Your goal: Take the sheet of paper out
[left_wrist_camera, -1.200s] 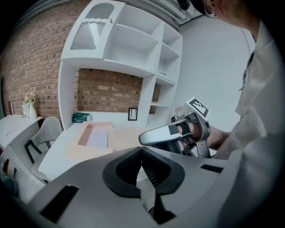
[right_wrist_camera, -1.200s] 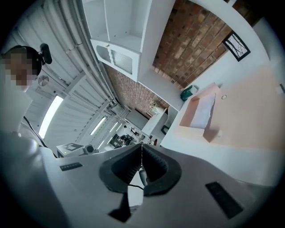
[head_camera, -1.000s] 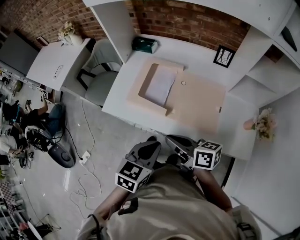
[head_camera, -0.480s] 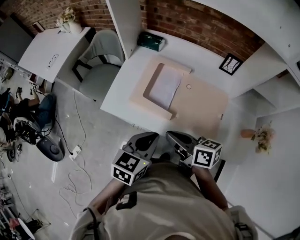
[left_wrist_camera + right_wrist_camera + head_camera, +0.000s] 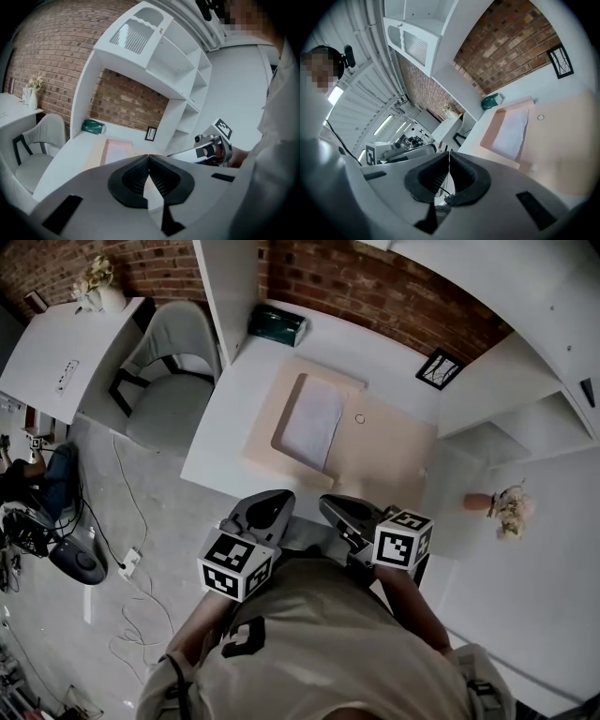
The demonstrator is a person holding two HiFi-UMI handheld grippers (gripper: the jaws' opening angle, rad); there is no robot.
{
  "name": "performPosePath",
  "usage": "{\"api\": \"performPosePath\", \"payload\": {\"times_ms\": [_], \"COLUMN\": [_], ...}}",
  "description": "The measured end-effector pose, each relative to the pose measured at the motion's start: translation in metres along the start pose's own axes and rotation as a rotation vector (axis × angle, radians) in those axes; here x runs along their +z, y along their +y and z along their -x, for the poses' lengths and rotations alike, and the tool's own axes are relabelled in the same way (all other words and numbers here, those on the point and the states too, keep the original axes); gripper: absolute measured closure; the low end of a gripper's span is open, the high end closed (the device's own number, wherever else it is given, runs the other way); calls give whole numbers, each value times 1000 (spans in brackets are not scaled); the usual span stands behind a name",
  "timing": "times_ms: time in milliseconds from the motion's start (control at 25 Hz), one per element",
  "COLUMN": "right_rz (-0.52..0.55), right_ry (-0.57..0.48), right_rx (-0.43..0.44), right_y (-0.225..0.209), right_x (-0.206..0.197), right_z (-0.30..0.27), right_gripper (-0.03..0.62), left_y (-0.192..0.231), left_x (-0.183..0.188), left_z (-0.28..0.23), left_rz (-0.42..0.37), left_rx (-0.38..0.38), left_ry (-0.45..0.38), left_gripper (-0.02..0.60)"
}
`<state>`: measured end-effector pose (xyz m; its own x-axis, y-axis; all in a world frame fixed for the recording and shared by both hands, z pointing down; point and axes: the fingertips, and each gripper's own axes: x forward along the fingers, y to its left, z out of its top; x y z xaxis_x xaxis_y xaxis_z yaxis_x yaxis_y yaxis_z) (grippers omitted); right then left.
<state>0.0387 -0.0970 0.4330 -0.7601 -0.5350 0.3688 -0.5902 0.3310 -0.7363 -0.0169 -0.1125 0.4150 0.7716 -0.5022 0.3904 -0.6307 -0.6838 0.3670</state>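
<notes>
The paper lies flat inside a peach folder, in the part nearer the chair. The folder's edges frame it on the far side and on the side toward the person. Nothing touches the paper. A small ring sits on the folder just beside it. The folder lies spread on the white worktop, with a green box at the back by the brick wall and a framed picture propped at the far corner on the other side.

Both claws hang short of the worktop's near edge, close to the person's body and well apart from the paper. The left claw is closed, its pads meeting at the tips with nothing between them. The right claw is closed too, pads together and empty. In the head view the left claw and the right claw sit side by side, both aimed toward the folder. A vase of flowers stands off to the person's right.
</notes>
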Motion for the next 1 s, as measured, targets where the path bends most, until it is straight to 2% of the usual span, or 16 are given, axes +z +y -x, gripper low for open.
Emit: {"api": "performPosePath", "payload": {"times_ms": [360,560,720,880,1000], "right_rz": [-11,-16,-14,-57,-115], "right_ry": [-10,35,63,28,4], "right_rx": [-83,-90,-103,-117,-94], "right_y": [5,17,22,20,18], "right_x": [15,7,1,4,7], "right_z": [-33,-61,-76,-78,-84], "right_gripper": [566,566,566,566,566], "left_y": [66,93,116,132,136], "left_x": [16,17,10,8,11], "left_z": [11,24,34,43,43], "left_rz": [-8,3,29,55,46], "left_rx": [3,-11,5,28,39], "left_ry": [-3,-7,-13,-20,-28], "left_gripper": [565,565,565,565,565]}}
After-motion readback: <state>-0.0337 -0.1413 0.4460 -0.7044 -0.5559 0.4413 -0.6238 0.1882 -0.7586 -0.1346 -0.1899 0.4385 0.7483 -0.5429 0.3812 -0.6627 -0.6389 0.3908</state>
